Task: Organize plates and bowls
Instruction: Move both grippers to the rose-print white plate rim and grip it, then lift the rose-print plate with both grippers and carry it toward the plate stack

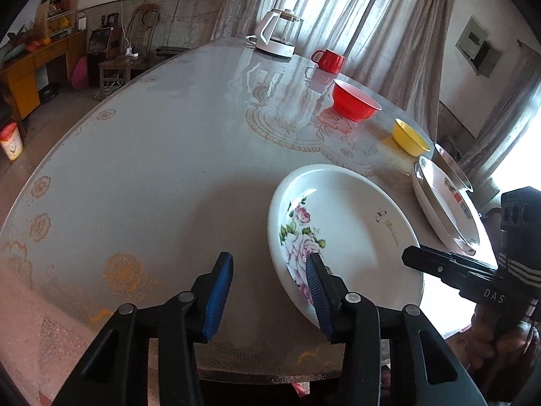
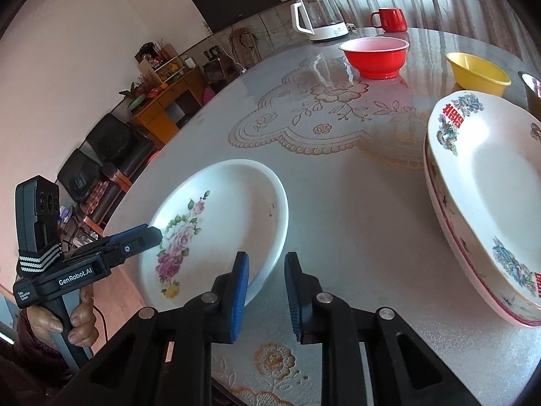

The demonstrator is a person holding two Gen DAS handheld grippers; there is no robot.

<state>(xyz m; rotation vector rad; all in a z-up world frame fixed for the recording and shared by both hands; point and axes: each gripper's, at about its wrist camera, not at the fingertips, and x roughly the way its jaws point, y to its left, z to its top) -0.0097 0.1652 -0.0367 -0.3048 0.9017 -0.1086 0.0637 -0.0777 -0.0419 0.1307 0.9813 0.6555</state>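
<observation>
A white plate with pink roses point(image 1: 351, 233) point(image 2: 223, 223) lies flat on the round table near its front edge. My left gripper point(image 1: 270, 294) point(image 2: 148, 233) is open, its right finger over the plate's near-left rim. My right gripper point(image 2: 267, 291) point(image 1: 416, 257) is open, its left finger by the plate's right rim, not closed on it. A stack of white plates with red and blue decoration point(image 2: 487, 196) point(image 1: 446, 203) sits to the right. A red bowl point(image 1: 355, 99) point(image 2: 375, 54) and a yellow bowl point(image 1: 409, 137) point(image 2: 476, 72) stand farther back.
A white kettle point(image 1: 275, 34) point(image 2: 318, 17) and a red mug point(image 1: 329, 60) point(image 2: 389, 19) stand at the far edge. A metal bowl point(image 1: 451, 167) point(image 2: 532, 91) sits behind the plate stack. The table point(image 1: 152, 169) has a lace-pattern glossy cover. Chairs and cabinets stand to the left.
</observation>
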